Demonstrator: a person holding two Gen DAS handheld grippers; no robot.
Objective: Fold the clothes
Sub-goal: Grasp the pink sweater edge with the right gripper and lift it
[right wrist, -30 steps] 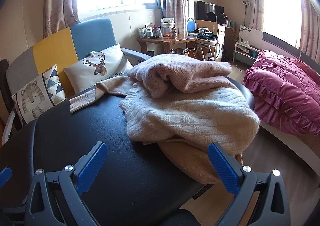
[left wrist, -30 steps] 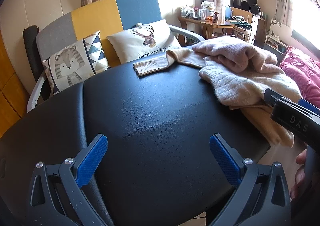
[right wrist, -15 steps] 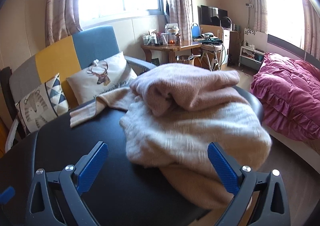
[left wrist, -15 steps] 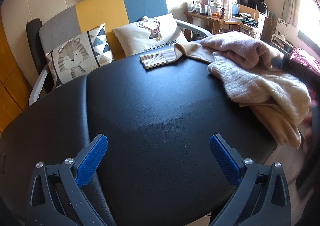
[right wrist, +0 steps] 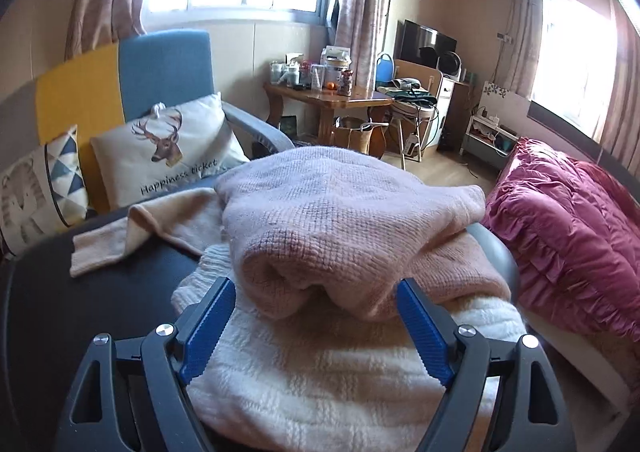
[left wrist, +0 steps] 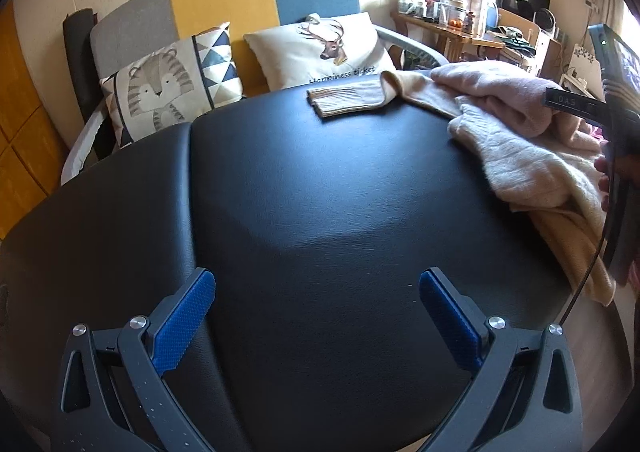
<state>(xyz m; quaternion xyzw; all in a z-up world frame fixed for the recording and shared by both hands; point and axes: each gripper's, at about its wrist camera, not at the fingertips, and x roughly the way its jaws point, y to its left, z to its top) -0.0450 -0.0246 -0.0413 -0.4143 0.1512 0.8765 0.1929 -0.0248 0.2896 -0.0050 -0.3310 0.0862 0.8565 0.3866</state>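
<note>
A: Pile of knits on the right end of the black padded counter [left wrist: 320, 180]: a rumpled pink knitted sweater [right wrist: 352, 220] on top, a fluffy cream cable-knit sweater [right wrist: 340, 368] under it, a beige knit's ribbed sleeve [left wrist: 344, 102] trailing left.

B: Right gripper [right wrist: 316, 326] spread wide, straddling the pink roll's near end, not pinching it.

A: Left gripper [left wrist: 316, 316] gapes over bare counter, holding nothing.

B: I'd bite one layer only, lift clear, spread it flat there.
</note>
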